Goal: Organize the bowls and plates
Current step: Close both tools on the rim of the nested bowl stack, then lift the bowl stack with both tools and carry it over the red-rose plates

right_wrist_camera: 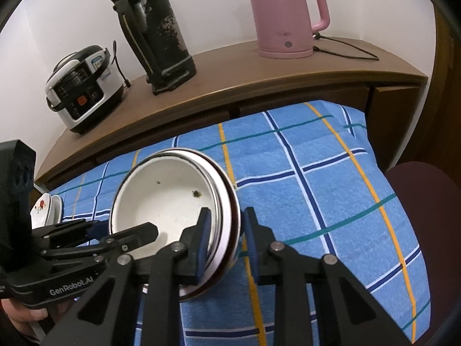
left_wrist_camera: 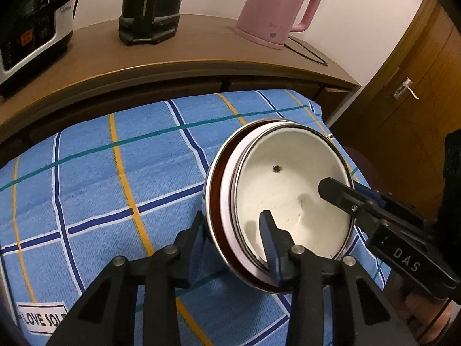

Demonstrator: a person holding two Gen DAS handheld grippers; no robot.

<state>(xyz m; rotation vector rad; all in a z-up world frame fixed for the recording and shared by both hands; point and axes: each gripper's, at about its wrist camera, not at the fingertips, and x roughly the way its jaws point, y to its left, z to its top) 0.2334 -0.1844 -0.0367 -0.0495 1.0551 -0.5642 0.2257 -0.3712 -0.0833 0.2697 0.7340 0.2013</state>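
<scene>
A stack of nested enamel bowls (left_wrist_camera: 291,190), white inside with dark brown outsides and metal rims, is held tilted over the blue checked cloth (left_wrist_camera: 115,190). My left gripper (left_wrist_camera: 236,230) is shut on the near rim of the stack, one finger inside the top bowl, one outside. My right gripper (right_wrist_camera: 226,230) grips the opposite rim of the same stack (right_wrist_camera: 173,199), also one finger inside and one outside. Each gripper shows in the other's view: the right one (left_wrist_camera: 340,193) and the left one (right_wrist_camera: 144,233). A small white floral plate (right_wrist_camera: 43,207) lies at the far left of the cloth.
A brown wooden sideboard (right_wrist_camera: 230,80) behind the cloth carries a rice cooker (right_wrist_camera: 83,89), a dark thermos (right_wrist_camera: 152,31) and a pink kettle (right_wrist_camera: 288,14) with its cord. A wooden door (left_wrist_camera: 409,109) stands at right. A dark red stool (right_wrist_camera: 426,201) sits beside the cloth.
</scene>
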